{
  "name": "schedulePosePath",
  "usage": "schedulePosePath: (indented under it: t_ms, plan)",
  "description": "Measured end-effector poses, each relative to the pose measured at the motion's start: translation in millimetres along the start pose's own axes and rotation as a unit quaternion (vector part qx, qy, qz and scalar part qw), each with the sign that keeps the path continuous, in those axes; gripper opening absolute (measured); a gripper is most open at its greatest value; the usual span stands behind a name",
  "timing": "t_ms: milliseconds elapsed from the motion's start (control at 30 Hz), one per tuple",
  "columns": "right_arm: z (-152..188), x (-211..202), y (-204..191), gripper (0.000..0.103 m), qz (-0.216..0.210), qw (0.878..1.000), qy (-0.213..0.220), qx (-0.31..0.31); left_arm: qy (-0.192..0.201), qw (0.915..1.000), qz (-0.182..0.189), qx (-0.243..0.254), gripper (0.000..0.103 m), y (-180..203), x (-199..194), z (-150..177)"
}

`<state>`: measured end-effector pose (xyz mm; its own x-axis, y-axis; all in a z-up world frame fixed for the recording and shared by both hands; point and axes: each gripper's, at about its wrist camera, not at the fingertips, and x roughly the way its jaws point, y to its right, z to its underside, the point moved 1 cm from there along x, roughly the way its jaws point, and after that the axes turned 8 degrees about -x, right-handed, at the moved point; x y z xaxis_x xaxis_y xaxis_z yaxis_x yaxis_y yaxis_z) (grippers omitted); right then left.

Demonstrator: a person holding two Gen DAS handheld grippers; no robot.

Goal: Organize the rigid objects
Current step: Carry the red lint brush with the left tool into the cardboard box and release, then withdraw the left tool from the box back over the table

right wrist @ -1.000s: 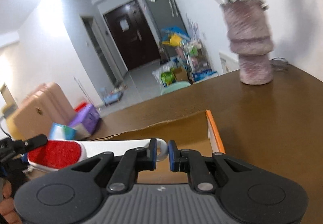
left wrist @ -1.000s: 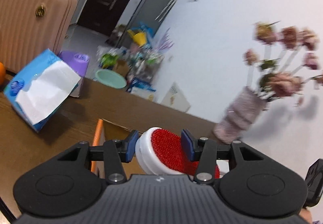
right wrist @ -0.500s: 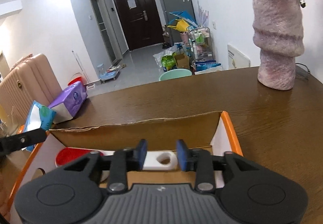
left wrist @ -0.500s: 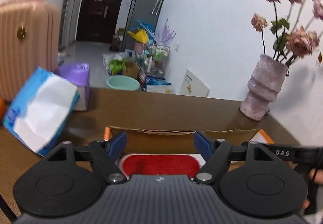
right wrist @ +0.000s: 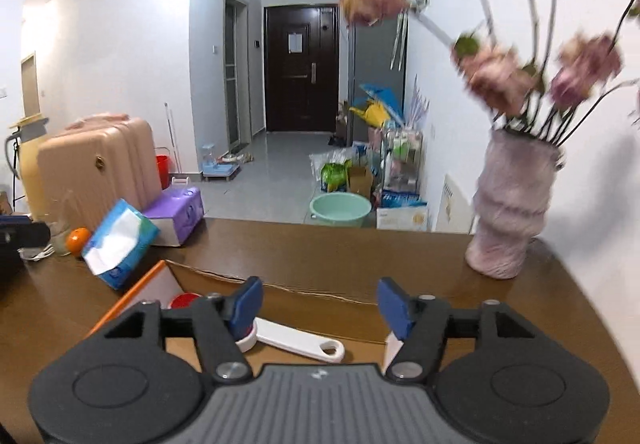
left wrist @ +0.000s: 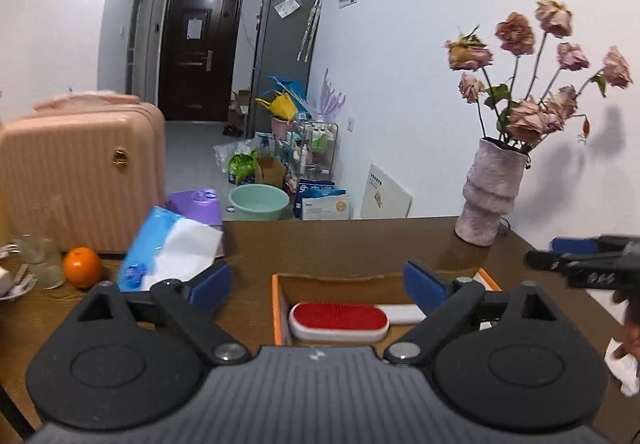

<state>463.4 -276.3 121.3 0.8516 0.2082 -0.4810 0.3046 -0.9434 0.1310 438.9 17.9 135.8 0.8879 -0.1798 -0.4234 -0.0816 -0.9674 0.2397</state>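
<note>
- Our left tool point(left wrist: 318, 284) is opening, its jaws spread wide with nothing between them; our right tool point(right wrist: 320, 304) is opening too, also holding nothing.
- The lint brush point(left wrist: 339, 320), red pad up, lies inside the cardboard box point(left wrist: 278, 308) on the table point(left wrist: 360, 240).
- Risk, as we judge it: swinging the right tool sideways could knock over the vase point(right wrist: 510, 208) of dried flowers nearby.
- A low fingertip might catch the box rim and drag it.

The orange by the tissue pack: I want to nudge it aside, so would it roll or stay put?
The orange looks round with nothing bracing it, so it would probably roll on the smooth wooden table. It seems firm, likely safe to push gently. The glass beside it might get bumped.
</note>
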Motion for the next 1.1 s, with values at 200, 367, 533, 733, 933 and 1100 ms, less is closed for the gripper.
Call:
schedulePosePath:
  t_ms: [200, 367, 533, 733, 933, 1100]
  plan:
    - [19, -61, -11, 0.075, 0.001, 1.0, -0.01, -0.012, 0.009, 0.9999, -0.003, 0.014, 0.097, 7, -59, 25]
    - [40, -97, -29, 0.079, -0.005, 1.0, 0.008, -0.013, 0.024, 0.9995, -0.008, 0.021, 0.099, 9, -96, 45]
    - [62, -133, -51, 0.082, 0.01, 0.999, 0.044, -0.017, 0.042, 0.9988, -0.01, 0.021, 0.101, 11, -127, 65]
    - [90, -184, -79, 0.083, 0.027, 0.995, 0.094, -0.008, 0.065, 0.9975, -0.011, 0.026, 0.103, 6, -176, 96]
    - [149, -255, -119, 0.095, 0.029, 0.988, 0.15, 0.02, 0.066, 0.997, 0.037, -0.011, 0.103, -17, -250, 162]
    - [218, -295, -162, 0.103, 0.056, 0.977, 0.204, 0.005, 0.099, 0.9939, 0.039, 0.03, 0.103, -24, -291, 218]
